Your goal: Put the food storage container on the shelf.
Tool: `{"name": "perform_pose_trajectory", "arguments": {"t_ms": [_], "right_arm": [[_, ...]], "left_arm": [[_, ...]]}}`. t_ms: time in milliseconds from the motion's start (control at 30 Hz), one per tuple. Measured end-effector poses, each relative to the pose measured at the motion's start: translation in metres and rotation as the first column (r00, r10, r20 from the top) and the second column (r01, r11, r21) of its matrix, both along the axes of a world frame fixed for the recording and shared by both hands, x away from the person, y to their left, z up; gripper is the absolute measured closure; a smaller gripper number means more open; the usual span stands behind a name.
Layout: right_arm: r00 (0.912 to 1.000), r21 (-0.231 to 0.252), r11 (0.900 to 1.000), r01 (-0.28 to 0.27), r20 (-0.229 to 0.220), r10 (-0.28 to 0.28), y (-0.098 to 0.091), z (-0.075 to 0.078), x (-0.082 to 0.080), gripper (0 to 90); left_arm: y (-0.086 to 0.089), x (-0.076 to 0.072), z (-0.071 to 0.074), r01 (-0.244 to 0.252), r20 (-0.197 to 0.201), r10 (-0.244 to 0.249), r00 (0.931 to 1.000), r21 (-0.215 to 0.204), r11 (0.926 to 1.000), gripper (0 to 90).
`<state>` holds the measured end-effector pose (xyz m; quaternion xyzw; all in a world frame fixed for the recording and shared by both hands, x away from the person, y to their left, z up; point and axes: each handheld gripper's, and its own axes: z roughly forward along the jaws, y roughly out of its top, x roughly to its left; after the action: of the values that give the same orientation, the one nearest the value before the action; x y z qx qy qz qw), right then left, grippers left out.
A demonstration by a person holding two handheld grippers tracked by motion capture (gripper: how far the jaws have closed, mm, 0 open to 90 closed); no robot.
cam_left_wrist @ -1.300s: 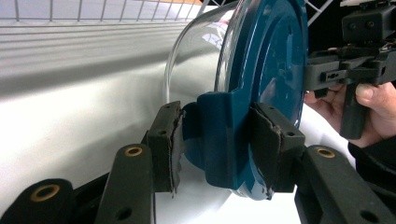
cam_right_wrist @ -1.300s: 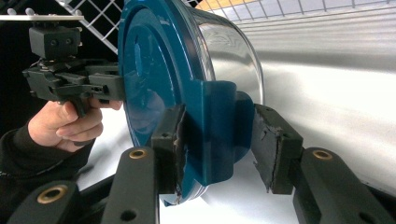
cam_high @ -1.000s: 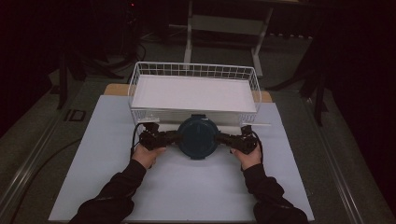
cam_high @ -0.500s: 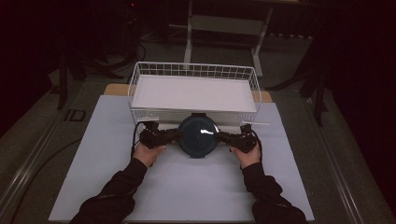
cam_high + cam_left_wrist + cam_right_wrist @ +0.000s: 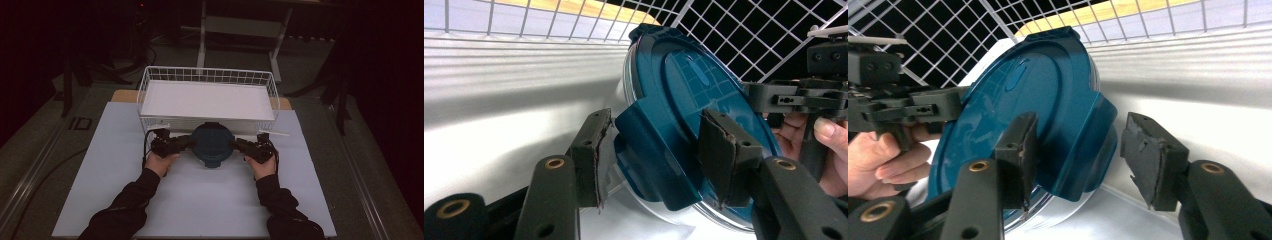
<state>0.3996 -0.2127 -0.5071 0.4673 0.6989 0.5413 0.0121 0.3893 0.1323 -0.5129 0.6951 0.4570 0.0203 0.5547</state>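
Teal lid, high view: the round container sits on the tabletop just near of the wire basket, between the left hand-held gripper and the right hand-held gripper.
Left gripper view: jaws have just been opening, loosely straddling the left latch tab; back straight off.
Right gripper view: jaws have just been opening, parted around the right latch tab, far pad clear; withdraw level, don't snag it.

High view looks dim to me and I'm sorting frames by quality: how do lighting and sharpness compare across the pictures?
High view: dark surroundings, lit white table mat, round teal plastic lid soft, with little detail. Left gripper view: bright, lid sharp, striped shadows on the white surface. Right gripper view: sharp too, slight sheen on the lid.
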Motion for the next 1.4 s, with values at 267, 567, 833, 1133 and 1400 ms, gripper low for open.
{"name": "perform_pose_trajectory", "arguments": {"t_ms": [267, 567, 833, 1133, 1400], "right_arm": [[0.9986, -0.024, 0.9986, 0.047, 0.027, -0.046, 0.004, 0.003, 0.006, 45.3], [0.9976, -0.032, 0.998, 0.054, 0.046, -0.053, 0.006, 0.007, 0.004, 44.1], [0.9972, -0.046, 0.9987, 0.019, 0.073, -0.015, 0.01, 0.015, -0.005, 39.4], [0.9955, -0.069, 0.9975, 0.011, 0.095, -0.005, 0.013, 0.026, -0.02, 37.6], [0.9931, -0.081, 0.9962, -0.032, 0.11, 0.041, 0.024, 0.039, -0.047, 48.9]], "left_arm": [[-0.001, 0.006, 0.0, -0.055, 0.006, 0.055, 0.9985, 0.017, 0.9983, 41.6], [-0.002, 0.005, 0.002, -0.061, -0.003, 0.061, 0.9981, 0.034, 0.9975, 38.9], [-0.001, -0.007, 0.009, -0.002, 0.051, -0.001, 0.9987, 0.049, 0.9988, 24.2], [-0.001, -0.032, 0.018, 0.061, 0.063, -0.067, 0.9957, 0.099, 0.9933, 0.9], [0.005, -0.062, 0.025, 0.117, 0.084, -0.127, 0.9883, 0.122, 0.9857, 0.3]]}}
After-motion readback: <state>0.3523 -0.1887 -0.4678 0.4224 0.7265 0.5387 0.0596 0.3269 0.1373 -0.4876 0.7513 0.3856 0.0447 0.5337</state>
